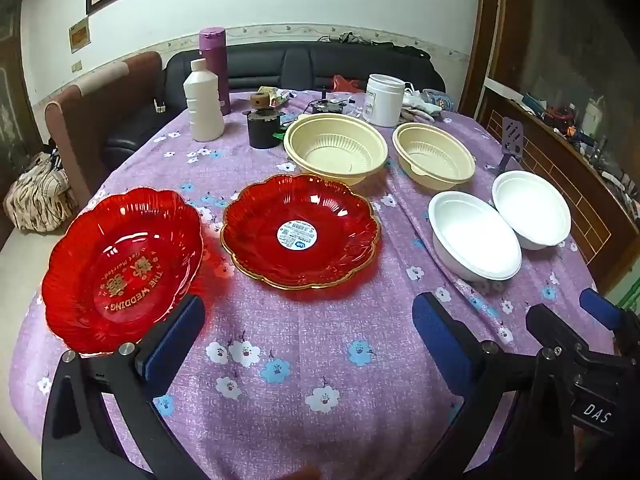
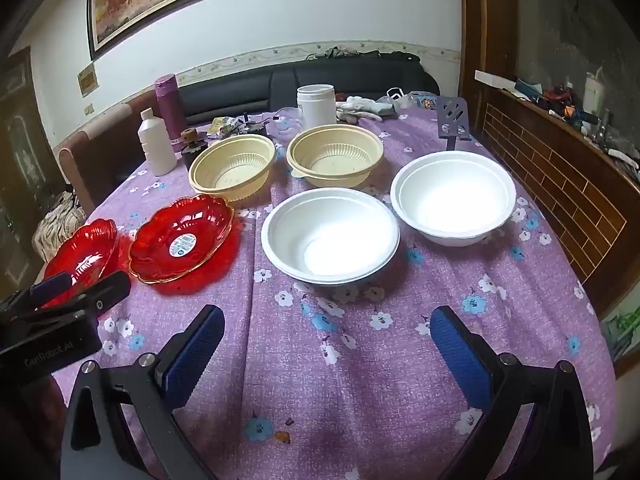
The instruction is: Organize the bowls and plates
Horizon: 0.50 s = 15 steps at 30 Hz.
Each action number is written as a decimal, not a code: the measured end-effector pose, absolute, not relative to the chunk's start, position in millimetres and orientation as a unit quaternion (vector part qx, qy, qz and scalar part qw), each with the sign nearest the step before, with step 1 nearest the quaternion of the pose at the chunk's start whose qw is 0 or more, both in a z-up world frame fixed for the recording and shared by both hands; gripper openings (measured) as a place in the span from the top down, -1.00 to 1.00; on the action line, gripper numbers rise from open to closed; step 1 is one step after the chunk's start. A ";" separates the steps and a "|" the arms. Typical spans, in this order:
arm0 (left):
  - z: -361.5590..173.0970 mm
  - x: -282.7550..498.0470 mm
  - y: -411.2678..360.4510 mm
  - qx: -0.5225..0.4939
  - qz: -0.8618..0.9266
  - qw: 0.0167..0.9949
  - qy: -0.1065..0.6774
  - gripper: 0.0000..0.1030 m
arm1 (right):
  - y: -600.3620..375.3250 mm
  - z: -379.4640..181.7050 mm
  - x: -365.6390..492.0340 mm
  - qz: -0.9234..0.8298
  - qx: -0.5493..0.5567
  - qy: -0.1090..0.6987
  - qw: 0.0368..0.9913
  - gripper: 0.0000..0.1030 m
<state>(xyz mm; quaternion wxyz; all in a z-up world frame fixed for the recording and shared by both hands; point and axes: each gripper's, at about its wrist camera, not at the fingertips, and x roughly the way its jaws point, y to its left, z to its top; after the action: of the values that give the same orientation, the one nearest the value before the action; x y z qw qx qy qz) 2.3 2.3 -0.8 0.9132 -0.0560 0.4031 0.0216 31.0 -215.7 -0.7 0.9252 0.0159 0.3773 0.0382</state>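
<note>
The table (image 1: pixel 320 360), covered with a purple floral cloth, carries all task items. The left gripper (image 1: pixel 308 344) is pitched downward over the near edge, jaws fully released, nothing between them; its left finger (image 1: pixel 176 336) overlaps the near rim of the red plate with gold lettering (image 1: pixel 120 268). The right gripper (image 2: pixel 326 356) is likewise angled down, jaws spread wide and empty, above bare cloth in front of the near white bowl (image 2: pixel 330 234).

The lettered plate lies at the table's left edge and reads "THE WEDDING" and "Just Married". Just beside it, to the right, lies the gold-rimmed red plate (image 1: pixel 300 232), with a round printed sticker at its centre, text too small to read. The far white bowl (image 2: pixel 452 196) touches the near white bowl. Behind them stand two cream ribbed bowls (image 1: pixel 336 152) (image 1: pixel 434 156), apart from each other.

Each gripper body carries white lettering: "DAS" in the left wrist view, and a blurred mark ending in "AI" in the right wrist view.
</note>
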 end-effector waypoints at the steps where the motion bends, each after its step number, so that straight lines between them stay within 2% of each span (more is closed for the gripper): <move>1: -1.2 3.6 4.4 -0.059 0.019 0.912 0.405 -1.00 | -216.3 -1.1 30.8 0.038 0.015 0.379 0.925 -1.00; 15: 0.7 -6.8 -3.5 -0.036 0.030 0.921 0.386 -1.00 | -206.0 -2.1 29.7 0.046 0.019 0.376 0.925 -1.00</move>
<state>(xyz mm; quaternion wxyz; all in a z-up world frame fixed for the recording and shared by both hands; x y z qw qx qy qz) -6.8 -3.5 0.7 0.9211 -0.0356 0.3865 0.0300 29.7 -206.0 -2.1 0.9253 0.0195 0.3759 0.0462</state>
